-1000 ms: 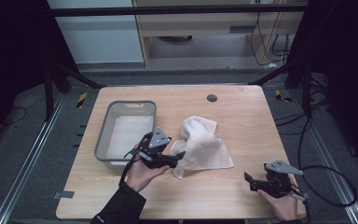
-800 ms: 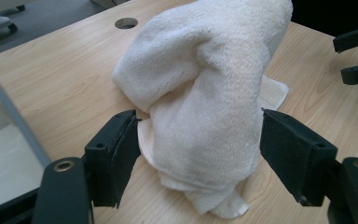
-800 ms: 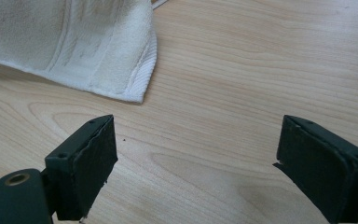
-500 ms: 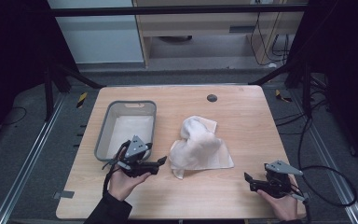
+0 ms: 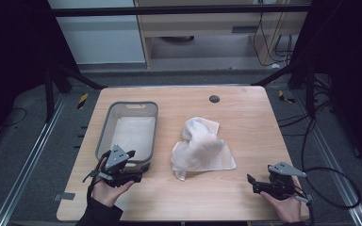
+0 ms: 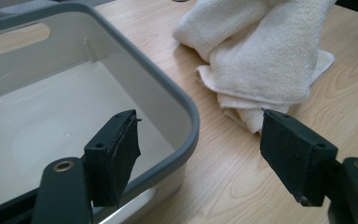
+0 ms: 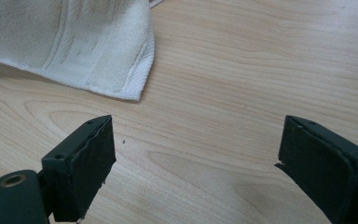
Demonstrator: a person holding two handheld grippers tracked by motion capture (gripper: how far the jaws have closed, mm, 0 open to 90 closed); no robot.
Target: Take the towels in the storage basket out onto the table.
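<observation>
The left gripper [image 5: 134, 170] has been drawn back from the crumpled cream cotton towel [image 5: 201, 149], jaws wide and empty; the towel lies released beside the grey plastic basin [image 5: 104, 133], so regrasping seems needed. The right gripper [image 5: 253, 182] rests open, empty.

- The person's left hand [image 5: 104, 188] came in from the bottom edge at about seven o'clock in the high view, forearm in a dark sleeve, fingers wrapped around the left gripper [image 5: 133, 165].
- The left gripper pointed toward about two o'clock, its grey three-cornered plate on top.
- In the left gripper view, its two black jaws stood wide apart with nothing between the pads.
- The person's right hand [image 5: 283, 207] sat at about five o'clock, holding the right gripper [image 5: 250, 182].
- The right gripper pointed toward nine o'clock, cable trailing off behind it.
- In the right gripper view, its jaws also stood wide apart, gripping nothing.
</observation>
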